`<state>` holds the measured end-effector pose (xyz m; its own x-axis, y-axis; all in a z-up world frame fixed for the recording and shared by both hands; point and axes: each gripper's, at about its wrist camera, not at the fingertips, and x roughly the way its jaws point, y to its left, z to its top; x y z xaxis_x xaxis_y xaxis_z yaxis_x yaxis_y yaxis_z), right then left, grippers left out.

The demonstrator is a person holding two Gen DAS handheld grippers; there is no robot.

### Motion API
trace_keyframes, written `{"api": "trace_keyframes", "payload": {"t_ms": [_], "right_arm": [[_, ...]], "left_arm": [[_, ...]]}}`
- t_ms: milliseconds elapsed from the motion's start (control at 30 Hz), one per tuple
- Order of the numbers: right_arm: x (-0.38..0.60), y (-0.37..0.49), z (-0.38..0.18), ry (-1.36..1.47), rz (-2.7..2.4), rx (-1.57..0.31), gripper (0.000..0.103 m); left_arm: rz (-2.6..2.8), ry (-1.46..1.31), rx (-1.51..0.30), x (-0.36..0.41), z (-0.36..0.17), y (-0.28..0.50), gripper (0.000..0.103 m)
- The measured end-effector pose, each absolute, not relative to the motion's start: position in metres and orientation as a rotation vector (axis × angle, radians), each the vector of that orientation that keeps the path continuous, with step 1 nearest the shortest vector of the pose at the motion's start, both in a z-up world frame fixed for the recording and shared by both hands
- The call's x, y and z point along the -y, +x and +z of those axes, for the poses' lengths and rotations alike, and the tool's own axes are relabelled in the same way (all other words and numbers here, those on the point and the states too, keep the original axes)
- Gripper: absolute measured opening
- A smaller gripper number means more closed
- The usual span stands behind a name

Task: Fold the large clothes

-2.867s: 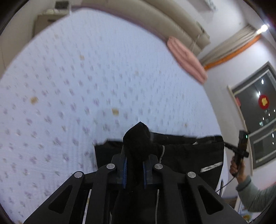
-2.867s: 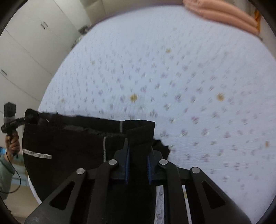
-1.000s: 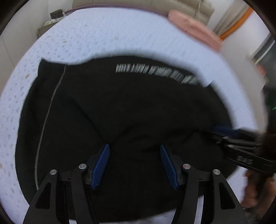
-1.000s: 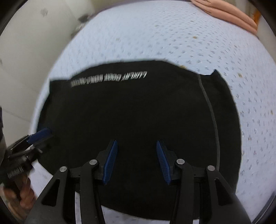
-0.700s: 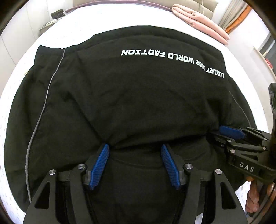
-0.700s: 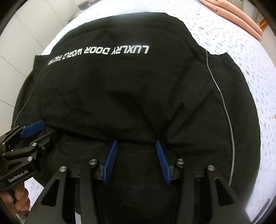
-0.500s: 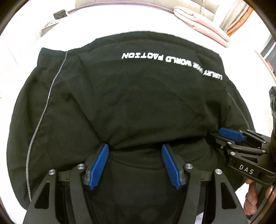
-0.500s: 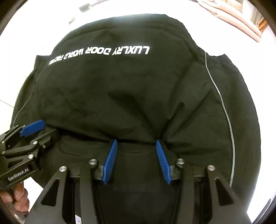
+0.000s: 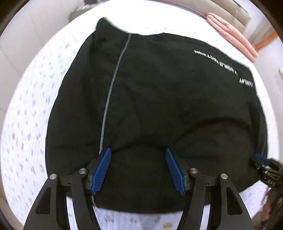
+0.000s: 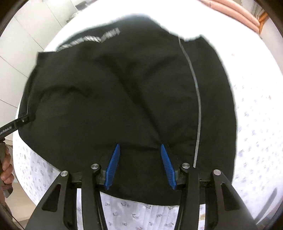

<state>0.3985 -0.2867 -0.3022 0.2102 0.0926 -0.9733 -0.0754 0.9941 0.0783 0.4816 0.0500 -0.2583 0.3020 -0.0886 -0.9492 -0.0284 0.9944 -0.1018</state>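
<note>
A large black garment (image 9: 168,99) with a grey side stripe and white lettering lies spread on the white patterned bed (image 9: 35,88). It also fills the right wrist view (image 10: 123,99). My left gripper (image 9: 138,152) is open and empty, its blue pads over the garment's near fold. My right gripper (image 10: 139,147) is open and empty over the near edge. The right gripper shows at the right edge of the left wrist view (image 9: 265,166). The left gripper shows at the left edge of the right wrist view (image 10: 16,124).
Pink folded bedding (image 9: 233,35) lies at the far side of the bed, also in the right wrist view (image 10: 235,10). White cupboard doors (image 10: 21,35) stand to the left. The bed's near edge lies just below the garment.
Both grippers were shut on the garment 2.9 s ago and are open now. Over the last half second both views swung outward toward the garment's side stripes.
</note>
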Motion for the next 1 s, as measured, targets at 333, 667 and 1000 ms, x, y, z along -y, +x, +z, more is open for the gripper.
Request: {"api": "trace_keyframes", "payload": {"t_ms": [333,667,1000], "right_arm": [[0.333,0.402,-0.253,0.063,0.098,-1.288,0.052],[0.442,0.417,-0.281,0.364,-0.008,-1.276,0.086],[0.427,0.418,-0.324,0.433,0.151,-1.314,0.090]], "left_arm": [[-0.015,-0.062,-1.162,-0.076,-0.205,0.490,0.068],[-0.103,-0.350,-1.285,-0.153,-0.247,0.518,0.081],[-0.199,-0.525,-1.370,-0.170,-0.292,0.519,0.081]]}}
